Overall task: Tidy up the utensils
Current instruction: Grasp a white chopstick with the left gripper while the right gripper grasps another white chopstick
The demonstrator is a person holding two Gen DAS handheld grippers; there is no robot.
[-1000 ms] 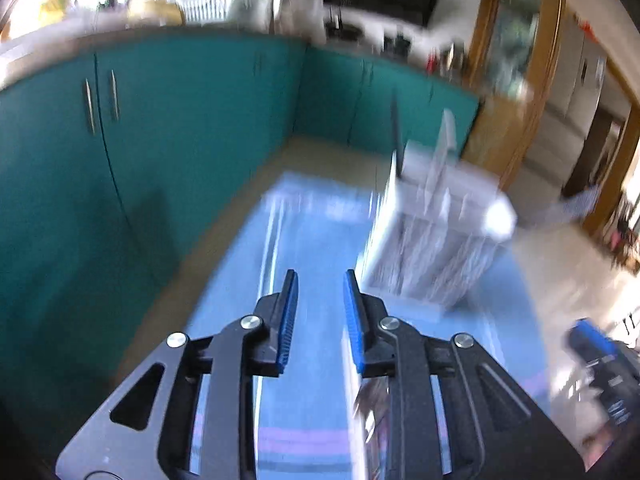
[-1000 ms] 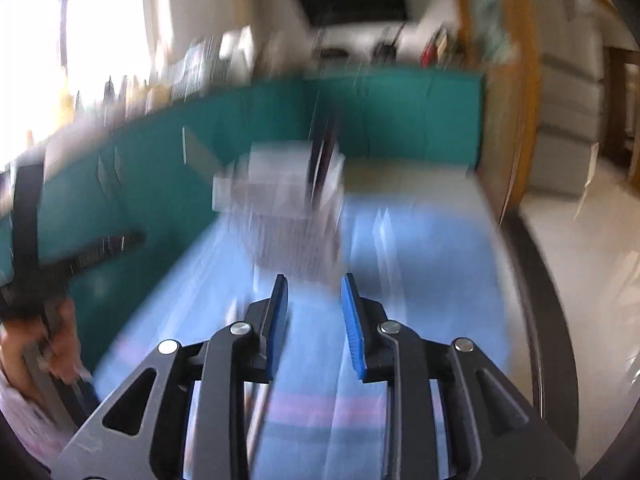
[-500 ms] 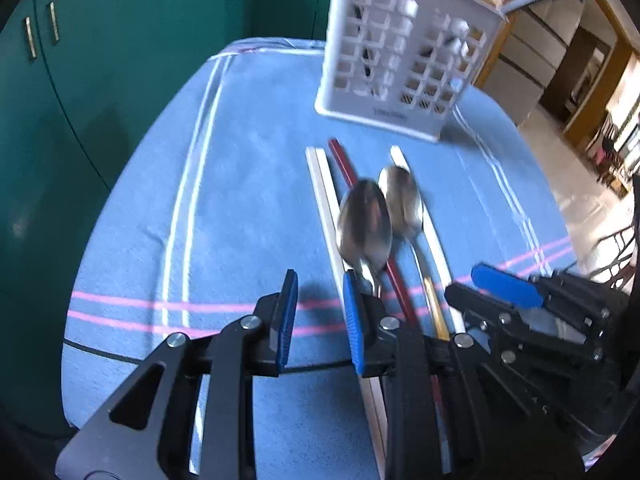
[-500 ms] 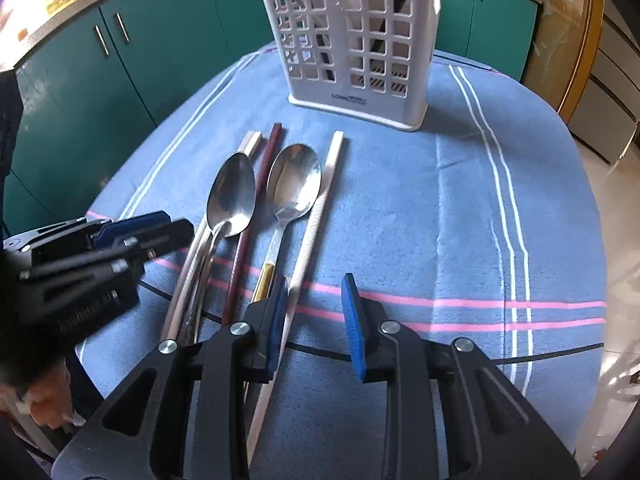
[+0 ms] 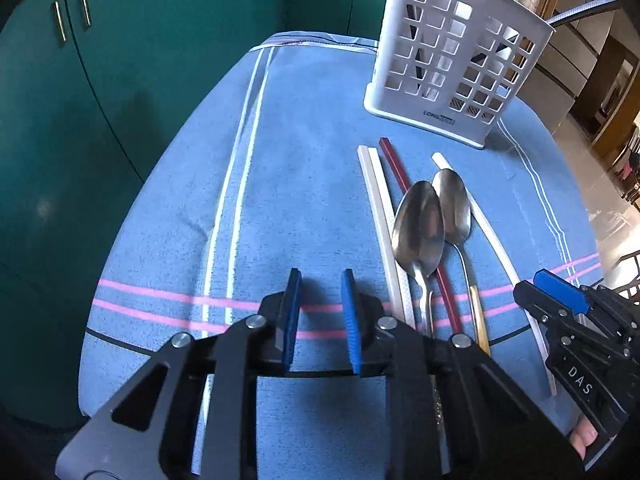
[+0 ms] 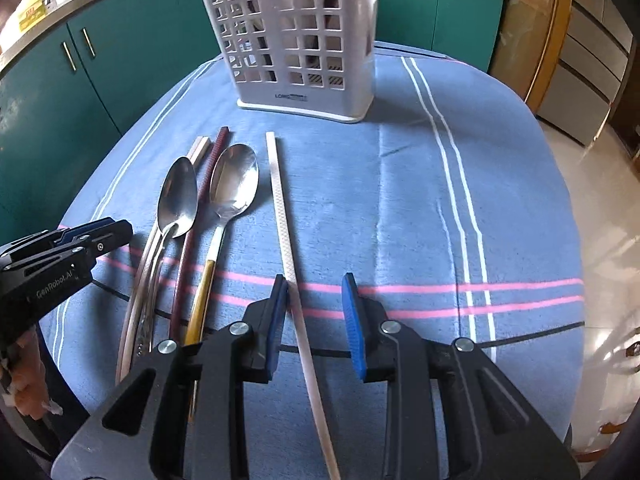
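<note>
A white slotted utensil basket stands at the far end of a blue cloth. In front of it lie two steel spoons, a dark red chopstick and white chopsticks. My left gripper is open and empty, hovering left of the utensils. My right gripper is open, low over the near part of the lone white chopstick, which runs between its jaws. Each gripper shows in the other view.
The blue striped cloth covers a small table with rounded edges. Teal cabinets stand close on the left and behind. A tiled floor lies to the right.
Both cameras swung down from the room to the table and moved nearer the utensils. Both grippers stayed open; the right now straddles the lone white chopstick.
</note>
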